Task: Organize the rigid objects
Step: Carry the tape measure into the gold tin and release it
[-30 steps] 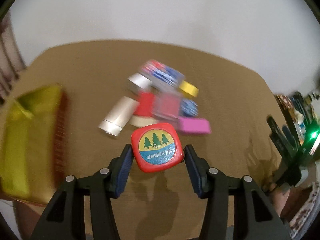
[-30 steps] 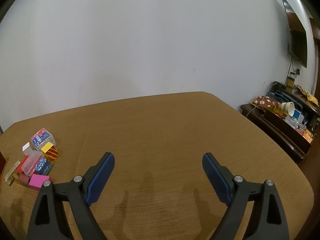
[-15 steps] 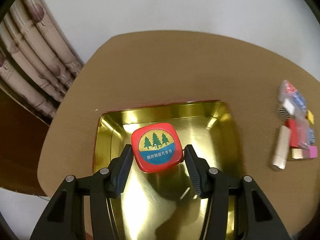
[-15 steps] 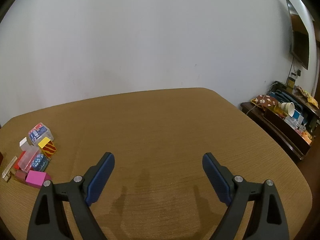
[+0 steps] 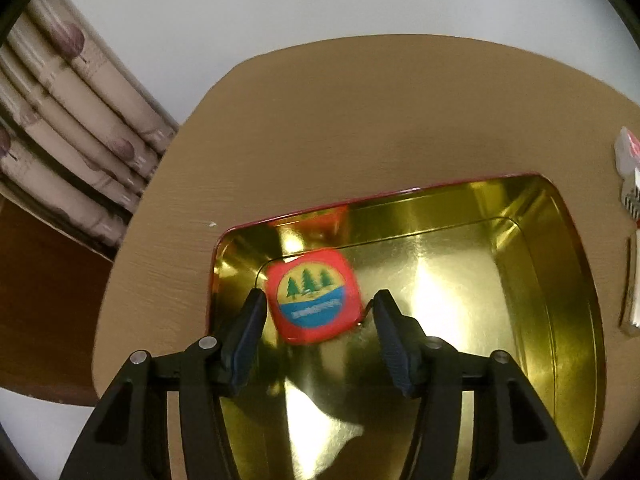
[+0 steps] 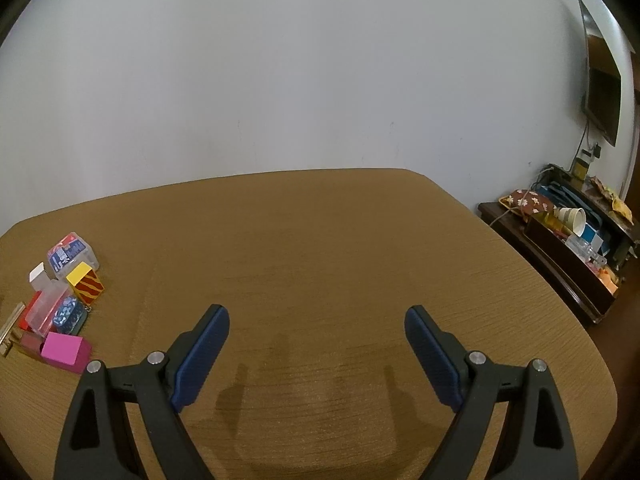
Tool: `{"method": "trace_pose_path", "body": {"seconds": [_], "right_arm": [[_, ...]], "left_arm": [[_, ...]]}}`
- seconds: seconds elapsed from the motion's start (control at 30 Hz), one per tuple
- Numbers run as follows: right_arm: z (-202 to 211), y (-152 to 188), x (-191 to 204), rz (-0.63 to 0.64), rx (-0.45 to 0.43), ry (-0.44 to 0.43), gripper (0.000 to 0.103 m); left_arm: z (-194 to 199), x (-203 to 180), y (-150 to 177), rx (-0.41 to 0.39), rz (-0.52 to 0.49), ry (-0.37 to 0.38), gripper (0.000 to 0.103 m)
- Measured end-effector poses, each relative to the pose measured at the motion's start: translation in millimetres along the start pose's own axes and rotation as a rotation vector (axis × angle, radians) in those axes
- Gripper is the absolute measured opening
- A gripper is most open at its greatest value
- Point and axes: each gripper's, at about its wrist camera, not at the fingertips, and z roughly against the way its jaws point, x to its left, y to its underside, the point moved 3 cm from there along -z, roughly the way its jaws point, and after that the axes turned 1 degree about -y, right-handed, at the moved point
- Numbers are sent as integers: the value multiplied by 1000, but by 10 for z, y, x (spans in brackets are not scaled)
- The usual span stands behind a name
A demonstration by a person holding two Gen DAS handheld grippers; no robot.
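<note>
A red square tape measure [image 5: 314,295] with a tree logo lies inside the gold tin tray [image 5: 560,280], near its far left corner. My left gripper [image 5: 318,310] hangs over the tray with its jaws apart on either side of the tape measure, a gap showing on the right. My right gripper [image 6: 316,340] is open and empty above the brown table [image 6: 320,240]. A cluster of small objects lies at the left of the right wrist view: a pink box [image 6: 64,350], a yellow and red box [image 6: 86,282], a clear case [image 6: 72,254].
Some of the small objects [image 5: 630,184] show at the right edge of the left wrist view, beside the tray. Curtains [image 5: 60,140] hang past the table's left edge. A dark side cabinet [image 6: 560,248] with clutter stands right of the table.
My left gripper carried the tape measure from the object cluster over to the tray, then opened; the tape measure now sits lower and tilted in the tray. The right gripper barely moved.
</note>
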Motion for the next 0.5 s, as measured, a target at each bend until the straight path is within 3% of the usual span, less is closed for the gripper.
{"method": "trace_pose_path", "body": {"seconds": [0.17,0.27,0.3,0.33,0.4,0.5], "right_arm": [[-33,2,17,13,20,-59,92],[-56,-12,158,94,70,-252,92],[-28,-34,239,136,81,-314,92],[8,-70,361,194,106,-403,92],[113,-145,677,359,158,-544,92],[286,-186,1103,609,167,-600,92]], "left_arm": [[390,135,-31,-104,22,35,62],[830,117,121,-178,63,97,74],[994,84,207,-200,77,102,85],[1110,78,300,-224,87,120,89],[1417,-61,548,-263,110,169,90],[1599,-166,880,-257,139,205,91]]}}
